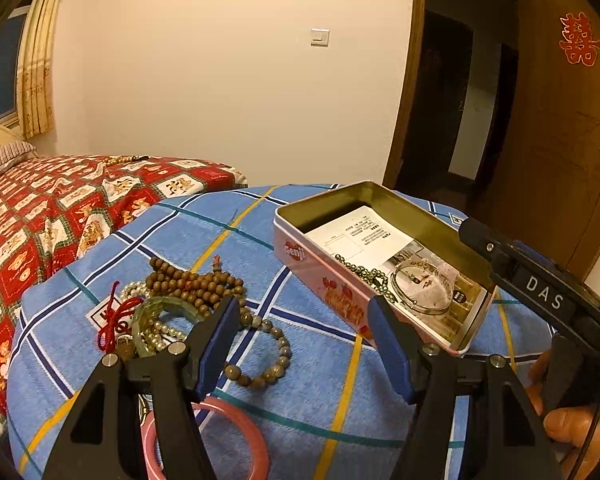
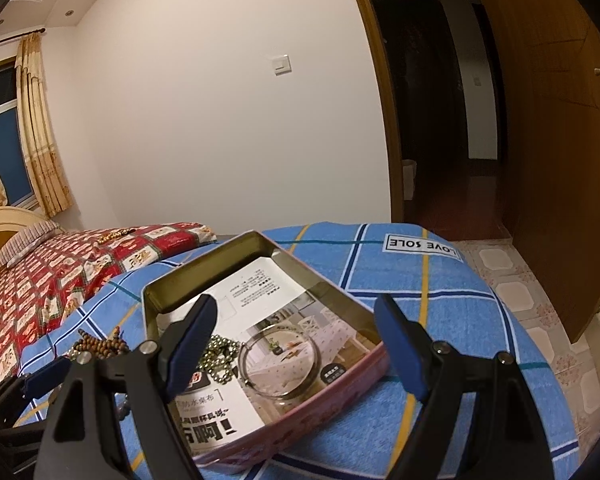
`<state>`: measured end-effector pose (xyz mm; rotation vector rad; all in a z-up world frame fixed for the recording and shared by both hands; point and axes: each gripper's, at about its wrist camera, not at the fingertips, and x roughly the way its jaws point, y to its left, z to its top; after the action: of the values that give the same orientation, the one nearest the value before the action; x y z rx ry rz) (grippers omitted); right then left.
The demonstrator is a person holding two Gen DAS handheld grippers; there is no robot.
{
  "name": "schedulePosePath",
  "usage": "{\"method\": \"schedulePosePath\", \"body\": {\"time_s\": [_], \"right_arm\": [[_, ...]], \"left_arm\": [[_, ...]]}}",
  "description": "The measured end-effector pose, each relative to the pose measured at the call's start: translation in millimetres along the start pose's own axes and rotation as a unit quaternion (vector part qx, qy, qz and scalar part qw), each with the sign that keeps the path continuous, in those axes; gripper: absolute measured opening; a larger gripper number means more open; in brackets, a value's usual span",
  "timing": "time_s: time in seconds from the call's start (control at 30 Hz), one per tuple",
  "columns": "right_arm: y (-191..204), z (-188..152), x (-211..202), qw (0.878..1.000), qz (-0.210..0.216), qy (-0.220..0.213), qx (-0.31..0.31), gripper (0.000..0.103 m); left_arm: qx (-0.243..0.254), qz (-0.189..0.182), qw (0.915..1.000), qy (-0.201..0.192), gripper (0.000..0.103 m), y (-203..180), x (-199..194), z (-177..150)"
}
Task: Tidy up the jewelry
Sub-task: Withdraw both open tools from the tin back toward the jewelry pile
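An open pink tin box (image 1: 320,280) lined with printed paper sits on a blue checked cloth; it also shows in the right wrist view (image 2: 340,376). Inside lie a silver bangle (image 1: 422,290) (image 2: 280,360) and a metal bead chain (image 1: 364,274) (image 2: 220,356). Left of the box lies a jewelry pile: brown wooden beads (image 1: 196,280), a green bangle (image 1: 168,308), pearls (image 1: 164,332), a red cord (image 1: 116,320), a grey-brown bead bracelet (image 1: 272,352) and a pink bangle (image 1: 256,440). My left gripper (image 1: 304,316) is open and empty above the cloth. My right gripper (image 2: 296,316) is open and empty over the box.
A bed with a red patterned quilt (image 1: 60,208) lies to the left, with a bead string (image 1: 120,159) on it. The right gripper's body (image 1: 540,288) reaches over the box's right end. An open wooden door (image 2: 560,140) and tiled floor (image 2: 540,300) are on the right.
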<state>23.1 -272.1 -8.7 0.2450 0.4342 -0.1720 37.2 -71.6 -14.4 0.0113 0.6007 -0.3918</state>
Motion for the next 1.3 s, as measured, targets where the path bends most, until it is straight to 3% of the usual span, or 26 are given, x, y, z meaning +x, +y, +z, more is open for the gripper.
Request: {"method": "schedulePosePath", "body": {"time_s": [1.3], "right_arm": [[26.6,-17.9,-29.6,0.999,-0.007,-0.016,-0.032,0.083]], "left_arm": [[-0.021,0.008,0.9997,-0.004,0.066,30.4,-30.4,-12.6]]}}
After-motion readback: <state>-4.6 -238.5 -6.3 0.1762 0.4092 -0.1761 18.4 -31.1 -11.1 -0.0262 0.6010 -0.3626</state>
